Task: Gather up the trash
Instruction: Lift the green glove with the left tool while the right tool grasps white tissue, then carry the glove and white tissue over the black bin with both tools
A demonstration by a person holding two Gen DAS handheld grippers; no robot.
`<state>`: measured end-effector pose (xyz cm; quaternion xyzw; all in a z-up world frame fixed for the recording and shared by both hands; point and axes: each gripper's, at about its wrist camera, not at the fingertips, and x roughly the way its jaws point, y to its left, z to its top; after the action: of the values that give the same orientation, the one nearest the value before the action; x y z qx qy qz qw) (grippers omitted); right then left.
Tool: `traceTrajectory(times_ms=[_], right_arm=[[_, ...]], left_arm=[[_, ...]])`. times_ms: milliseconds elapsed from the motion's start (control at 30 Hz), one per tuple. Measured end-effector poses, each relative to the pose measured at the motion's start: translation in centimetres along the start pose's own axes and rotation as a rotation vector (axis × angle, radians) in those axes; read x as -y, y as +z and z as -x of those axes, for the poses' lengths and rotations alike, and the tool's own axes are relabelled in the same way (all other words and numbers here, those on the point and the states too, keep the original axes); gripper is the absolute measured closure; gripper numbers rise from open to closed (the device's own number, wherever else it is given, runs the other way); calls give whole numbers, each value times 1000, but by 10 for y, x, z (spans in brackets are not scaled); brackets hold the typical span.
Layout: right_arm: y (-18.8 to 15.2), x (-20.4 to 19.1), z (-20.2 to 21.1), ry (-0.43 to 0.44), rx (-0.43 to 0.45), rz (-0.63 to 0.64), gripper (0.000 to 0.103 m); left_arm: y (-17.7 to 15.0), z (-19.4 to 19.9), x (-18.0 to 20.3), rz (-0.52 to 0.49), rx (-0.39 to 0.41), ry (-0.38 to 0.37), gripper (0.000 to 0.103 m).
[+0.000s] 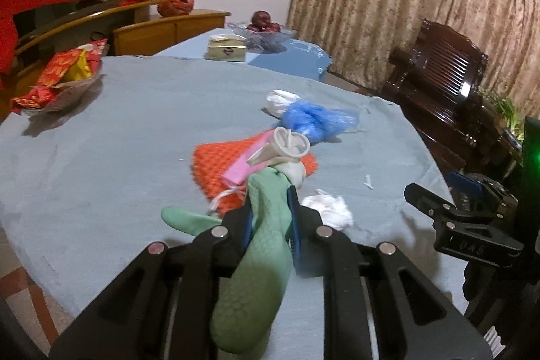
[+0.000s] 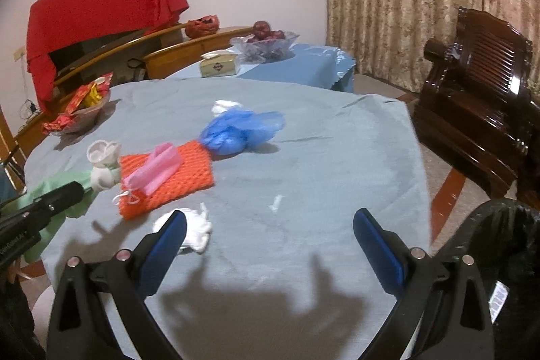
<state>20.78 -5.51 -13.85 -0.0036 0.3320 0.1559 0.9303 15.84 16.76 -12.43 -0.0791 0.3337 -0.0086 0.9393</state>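
Note:
My left gripper (image 1: 270,208) is shut on a green rubber glove (image 1: 260,275) with a rolled white cuff (image 1: 290,147), and holds it just above the blue tablecloth (image 1: 118,140). The right wrist view shows the same glove (image 2: 44,188) at the left edge. An orange mesh sleeve (image 2: 175,184) with a pink piece (image 2: 158,167) on top lies beside it. A crumpled blue plastic bag (image 2: 236,130) and a white wad (image 2: 224,105) lie further back. My right gripper (image 2: 270,218) is open and empty over the cloth, and a crumpled white tissue (image 2: 195,228) lies by its left finger.
A black-lined trash bin (image 2: 499,242) stands off the table's right edge. A dark wooden chair (image 2: 479,90) is behind it. A bowl of red snack packs (image 2: 84,103) sits far left. A tissue box (image 2: 217,64) and a fruit bowl (image 2: 266,43) are on the further table.

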Motion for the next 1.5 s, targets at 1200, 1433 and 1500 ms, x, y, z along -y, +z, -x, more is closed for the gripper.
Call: traceTrajectory(times_ms=[1200,1433,1500], right_arm=[[-11,-67,-53,162,-137,82,57],[3,-48,-24,148,-86,43,57],[7,-42,-11,142,-69,40,57]], left_arm=[[-14,-14,-43,45,0,49,87],[-5,1,-27,25,33,28,87],[-3,4,-20,21,39,19,87]])
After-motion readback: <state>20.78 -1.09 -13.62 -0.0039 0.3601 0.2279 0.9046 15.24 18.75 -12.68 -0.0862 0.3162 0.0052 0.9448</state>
